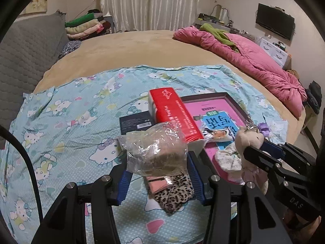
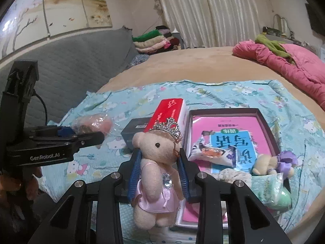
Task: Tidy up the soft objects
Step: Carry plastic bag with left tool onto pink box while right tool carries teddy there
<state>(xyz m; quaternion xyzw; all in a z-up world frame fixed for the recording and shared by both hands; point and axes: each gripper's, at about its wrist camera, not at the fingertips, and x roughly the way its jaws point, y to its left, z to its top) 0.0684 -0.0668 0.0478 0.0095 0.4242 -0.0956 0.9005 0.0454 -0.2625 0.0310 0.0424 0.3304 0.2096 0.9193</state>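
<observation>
Left wrist view: we have a bag (image 1: 156, 148) clamped, lifted above the sheet (image 1: 67, 109).
Our left gripper (image 1: 159, 174) is part open, pads pressing the clear bag's sides. Our right gripper (image 2: 159, 170) is narrower, closed on a crowned bear (image 2: 156, 174) held upright. Behind both sit a red box (image 2: 172, 111) and a tray (image 2: 270, 126) holding a book (image 2: 233, 140); leopard cloth (image 1: 174, 193) lies on the sheet beneath the bag.

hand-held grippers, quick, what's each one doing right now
Left hand-held gripper: shut on the clear plastic bag.
Right hand-held gripper: shut on the teddy bear with a tiara.
</observation>
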